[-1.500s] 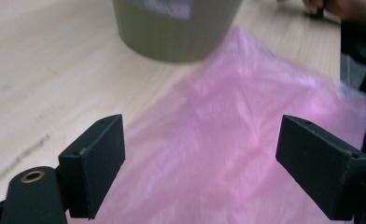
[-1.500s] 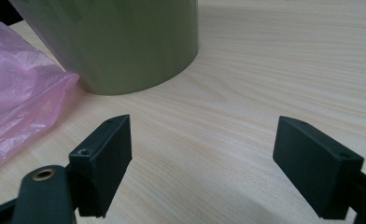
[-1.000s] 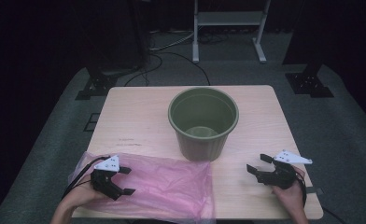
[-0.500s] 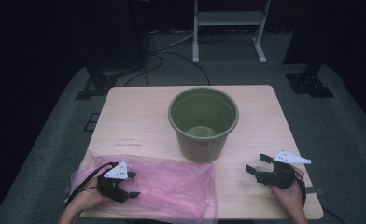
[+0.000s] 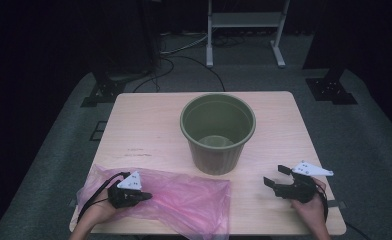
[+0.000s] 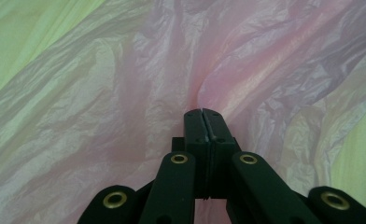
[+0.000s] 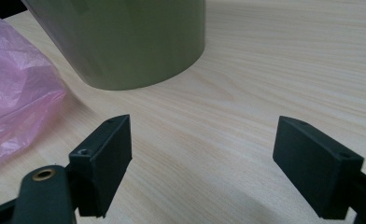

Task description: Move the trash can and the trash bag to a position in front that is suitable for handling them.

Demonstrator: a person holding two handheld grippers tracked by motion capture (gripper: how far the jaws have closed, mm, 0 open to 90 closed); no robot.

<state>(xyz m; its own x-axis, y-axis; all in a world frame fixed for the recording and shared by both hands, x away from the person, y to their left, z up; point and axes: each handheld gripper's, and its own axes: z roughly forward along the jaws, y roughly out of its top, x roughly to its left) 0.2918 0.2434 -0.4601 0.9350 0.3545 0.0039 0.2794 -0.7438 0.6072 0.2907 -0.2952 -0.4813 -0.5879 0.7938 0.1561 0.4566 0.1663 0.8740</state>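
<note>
A crinkled pink plastic bag (image 5: 186, 199) lies flat on the near left of the wooden table (image 5: 144, 120). My left gripper (image 5: 146, 196) rests on the bag's left part. Its jaws have just been closing and now meet. In the left gripper view the left gripper (image 6: 203, 112) pinches a fold of the pink film (image 6: 102, 93), with creases running into the tips. An empty olive-green bin (image 5: 217, 131) stands upright at the table's middle. My right gripper (image 5: 276, 176) sits at the near right with its jaws wide apart over bare wood (image 7: 202, 154), short of the bin (image 7: 125, 42).
The bag's right edge (image 7: 13, 93) lies just left of the bin's base. Dark carpet surrounds the table. Stand legs and cables (image 5: 194, 45) lie on the floor behind it, and black stand feet (image 5: 331, 90) are at the back right.
The left gripper's jaws went from wide open to shut on the bag, and the gripper settled slightly lower and rightward on the pink film. The right gripper stayed put.
</note>
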